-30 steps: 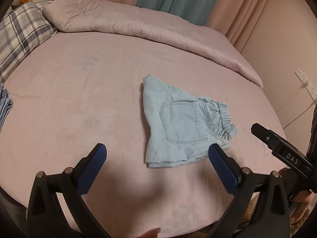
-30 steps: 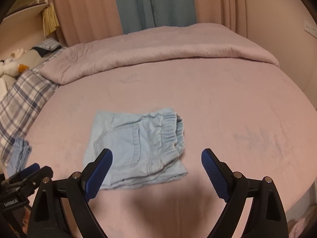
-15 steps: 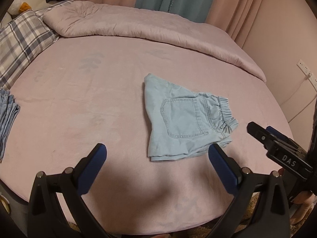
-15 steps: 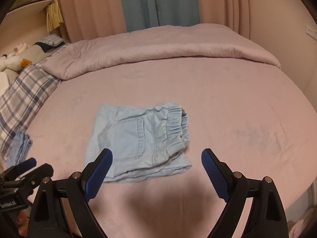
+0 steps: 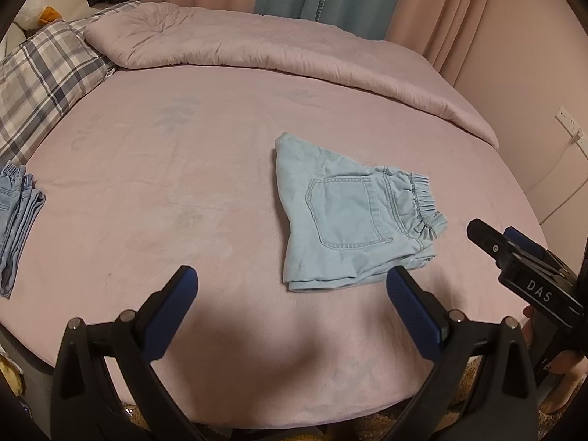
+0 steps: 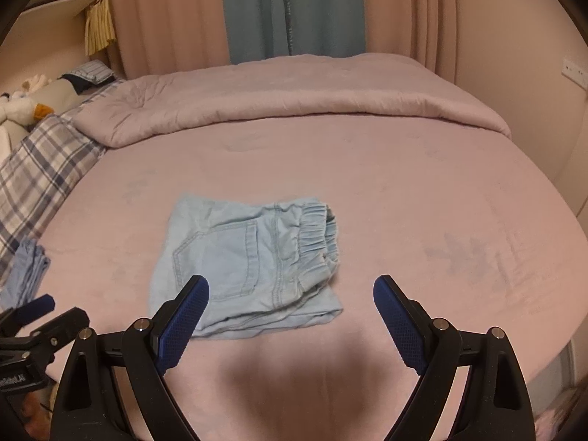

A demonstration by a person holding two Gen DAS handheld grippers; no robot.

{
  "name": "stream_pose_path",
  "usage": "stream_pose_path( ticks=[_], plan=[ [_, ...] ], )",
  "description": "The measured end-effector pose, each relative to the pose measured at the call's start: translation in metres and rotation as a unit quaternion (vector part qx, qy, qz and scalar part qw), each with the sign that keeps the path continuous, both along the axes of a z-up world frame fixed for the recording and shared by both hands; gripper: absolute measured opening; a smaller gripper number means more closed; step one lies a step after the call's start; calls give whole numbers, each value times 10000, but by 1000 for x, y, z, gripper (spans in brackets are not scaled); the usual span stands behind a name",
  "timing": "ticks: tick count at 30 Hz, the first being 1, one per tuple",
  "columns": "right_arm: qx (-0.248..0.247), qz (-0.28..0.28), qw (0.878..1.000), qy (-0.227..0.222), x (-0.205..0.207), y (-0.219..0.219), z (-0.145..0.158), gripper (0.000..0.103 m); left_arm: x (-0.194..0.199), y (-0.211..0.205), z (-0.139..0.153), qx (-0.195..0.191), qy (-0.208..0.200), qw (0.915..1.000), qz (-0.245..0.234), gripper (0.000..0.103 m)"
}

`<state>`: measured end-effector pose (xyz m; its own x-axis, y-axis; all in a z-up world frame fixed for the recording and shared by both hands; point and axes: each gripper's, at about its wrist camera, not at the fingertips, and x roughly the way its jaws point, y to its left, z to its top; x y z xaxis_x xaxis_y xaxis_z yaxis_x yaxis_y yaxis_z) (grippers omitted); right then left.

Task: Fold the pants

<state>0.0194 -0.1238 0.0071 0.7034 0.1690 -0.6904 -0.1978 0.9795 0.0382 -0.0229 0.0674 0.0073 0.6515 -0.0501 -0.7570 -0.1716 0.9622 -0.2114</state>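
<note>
A pair of light blue denim pants (image 5: 349,217) (image 6: 250,261) lies folded into a small packet on the pink bed, back pocket up, elastic waistband to the right. My left gripper (image 5: 292,286) hovers open above the bed's near edge, just short of the packet's near hem, nothing between its blue pads. My right gripper (image 6: 292,294) is open too, its left pad overlapping the packet's near left corner in view; whether it touches the cloth I cannot tell. Each gripper shows in the other's view: the right one (image 5: 514,257), the left one (image 6: 33,316).
A rolled pink quilt (image 5: 279,47) runs across the far side of the bed (image 5: 147,191). A plaid pillow (image 5: 40,84) and soft toys (image 6: 18,110) lie at far left. Another folded blue garment (image 5: 16,217) rests at the left edge. Curtains (image 6: 294,11) hang behind.
Both views have drifted back and up a little, so the folded pants sit slightly farther from the pads. The pants have not moved and both grippers stay open.
</note>
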Motion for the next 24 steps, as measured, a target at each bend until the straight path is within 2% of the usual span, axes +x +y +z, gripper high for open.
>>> stream_pose_path(
  ticks=[24],
  plan=[
    [46,-97,9999,-42,-1,-8,3,91,-5,-15,6,123,-76,9999,-64,103]
  ],
)
